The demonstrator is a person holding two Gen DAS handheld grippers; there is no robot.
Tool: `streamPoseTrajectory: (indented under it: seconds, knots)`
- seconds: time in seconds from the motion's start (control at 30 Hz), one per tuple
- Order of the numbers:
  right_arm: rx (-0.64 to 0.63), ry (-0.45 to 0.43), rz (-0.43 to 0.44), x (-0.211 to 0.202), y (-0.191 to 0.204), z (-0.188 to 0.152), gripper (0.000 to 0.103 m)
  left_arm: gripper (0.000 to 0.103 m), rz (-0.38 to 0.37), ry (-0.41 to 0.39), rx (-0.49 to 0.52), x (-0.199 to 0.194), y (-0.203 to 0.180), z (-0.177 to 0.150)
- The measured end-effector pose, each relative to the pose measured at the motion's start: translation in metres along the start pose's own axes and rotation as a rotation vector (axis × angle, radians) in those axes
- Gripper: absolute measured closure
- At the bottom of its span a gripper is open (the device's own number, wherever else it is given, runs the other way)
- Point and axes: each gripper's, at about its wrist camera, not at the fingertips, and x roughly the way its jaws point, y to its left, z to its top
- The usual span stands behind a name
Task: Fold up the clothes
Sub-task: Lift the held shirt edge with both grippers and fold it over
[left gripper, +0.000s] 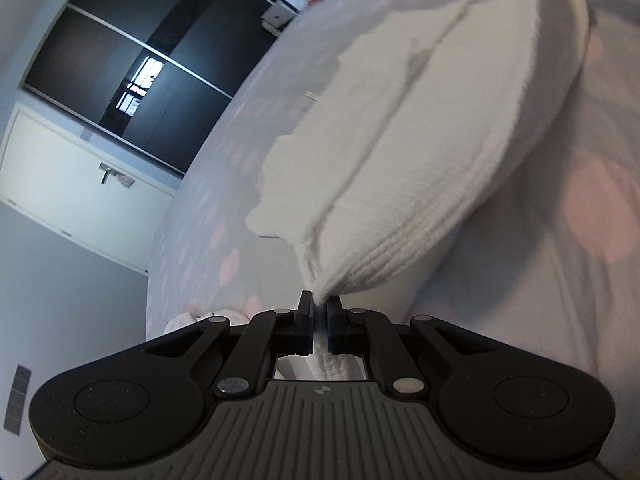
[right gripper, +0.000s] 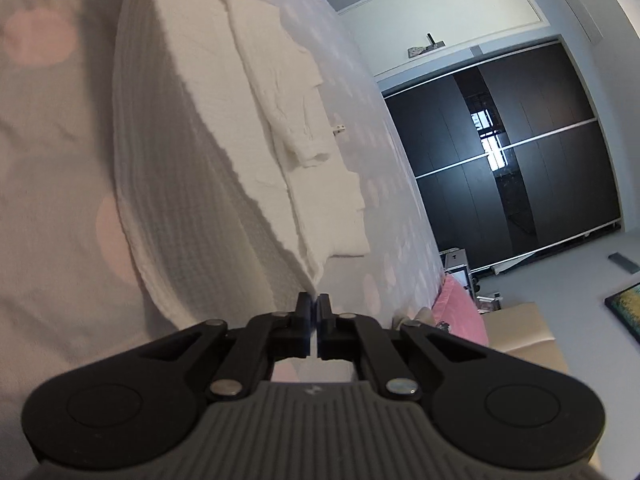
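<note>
A white waffle-knit garment [left gripper: 420,128] lies stretched over the bed, partly lifted at the near edge. My left gripper [left gripper: 319,305] is shut on one corner of it, and cloth shows between and behind the jaws. In the right wrist view the same white garment [right gripper: 192,152] runs away from me, with a folded sleeve part [right gripper: 288,92] on top. My right gripper [right gripper: 314,302] is shut on another corner of the garment, the fabric pulled to a point at the fingertips.
The bed sheet [left gripper: 540,280] is pale grey with pink round spots. A pink cloth [right gripper: 460,312] and a beige item [right gripper: 520,332] lie near the bed's end. A dark sliding wardrobe [right gripper: 520,160] and a white door [left gripper: 80,184] stand beyond the bed.
</note>
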Motion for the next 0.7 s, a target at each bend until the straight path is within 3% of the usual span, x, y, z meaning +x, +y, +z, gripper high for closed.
streamPoseTrajectory:
  seconds: [0.07,0.17,0.3,0.5,0.7]
  knots:
    - [0.018,-0.008,0.087,0.000,0.006,-0.001,0.097,0.099,-0.009,0.002,0.006,0.002,0.000,0.002]
    - [-0.081,-0.025,0.161,-0.004,0.033,-0.005,0.074,0.099,-0.018,0.013,0.022,0.003,-0.006,-0.001]
    - [-0.170,-0.020,0.223,-0.009,0.061,-0.010,0.058,0.099,-0.020,0.028,0.029,0.004,-0.010,-0.003]
    - [-0.380,0.005,0.123,0.000,0.093,-0.024,0.057,0.099,-0.018,0.047,0.028,0.006,-0.012,-0.006]
    - [-0.490,-0.022,0.052,0.003,0.114,-0.026,0.078,0.099,-0.020,0.062,0.026,0.008,-0.014,-0.009]
